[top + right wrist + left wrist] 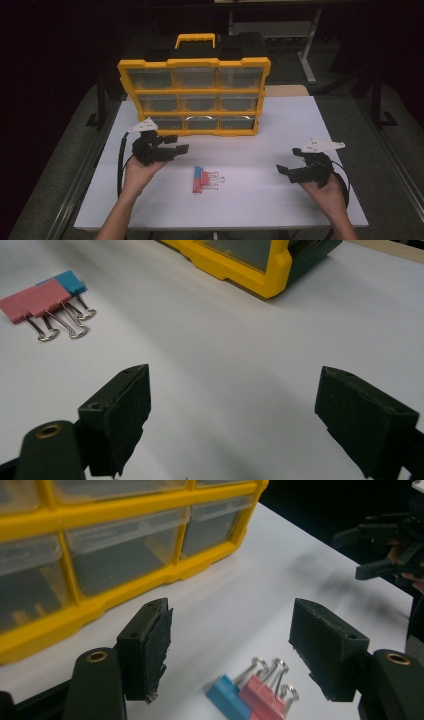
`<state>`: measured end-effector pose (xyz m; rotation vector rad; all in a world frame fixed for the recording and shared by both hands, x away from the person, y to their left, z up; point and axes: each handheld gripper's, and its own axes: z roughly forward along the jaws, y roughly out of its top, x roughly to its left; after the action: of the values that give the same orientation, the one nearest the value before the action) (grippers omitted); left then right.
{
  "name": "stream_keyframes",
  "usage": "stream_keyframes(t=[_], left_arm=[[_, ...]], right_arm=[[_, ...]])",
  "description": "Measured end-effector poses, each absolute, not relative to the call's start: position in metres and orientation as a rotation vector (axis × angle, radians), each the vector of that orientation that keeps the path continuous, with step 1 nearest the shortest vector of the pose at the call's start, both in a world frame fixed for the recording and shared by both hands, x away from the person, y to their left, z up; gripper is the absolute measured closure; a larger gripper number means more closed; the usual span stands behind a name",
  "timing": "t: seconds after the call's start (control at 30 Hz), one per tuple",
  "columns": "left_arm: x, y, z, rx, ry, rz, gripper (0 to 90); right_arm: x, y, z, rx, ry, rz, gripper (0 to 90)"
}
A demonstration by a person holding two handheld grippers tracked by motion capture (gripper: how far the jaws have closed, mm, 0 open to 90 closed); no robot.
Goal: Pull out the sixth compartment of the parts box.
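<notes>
A blue binder clip (198, 171) lies against pink binder clips (196, 185) on the white table (300, 125), with their wire handles pointing right. My left gripper (179, 144) hovers open just up and left of them, held in a hand. In the left gripper view the blue clip (227, 697) and pink clips (262, 695) lie between and below the spread jaws (230, 625). My right gripper (289, 160) is open at the right, apart from the clips. Its own view has the pink clips (32, 300) and blue clip (70, 280) far off at upper left, and its jaws (232, 405) are empty.
A yellow organizer (195, 95) with clear drawers and a carry handle stands upright at the back middle of the table, also seen as the yellow case (125, 555) and its corner (250, 265). The right gripper (385, 550) appears far off in the left gripper view.
</notes>
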<state>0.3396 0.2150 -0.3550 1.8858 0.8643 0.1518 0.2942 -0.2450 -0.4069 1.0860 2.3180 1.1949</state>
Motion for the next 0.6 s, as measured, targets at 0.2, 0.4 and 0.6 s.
stream_keyframes(t=[0.2,0.4,0.6], left_arm=[[0.356,0.195,-0.347,1.845,0.877,0.103,35.0],[0.371,0.168,-0.338,1.810,0.876,0.064,38.4],[0.388,0.146,-0.336,1.786,0.909,0.028,41.1]], right_arm=[[0.294,-0.244,-0.408,1.079,2.324,1.191,13.7],[0.295,-0.246,-0.408,1.082,2.321,1.202,13.7],[0.295,-0.247,-0.407,1.077,2.321,1.211,13.7]])
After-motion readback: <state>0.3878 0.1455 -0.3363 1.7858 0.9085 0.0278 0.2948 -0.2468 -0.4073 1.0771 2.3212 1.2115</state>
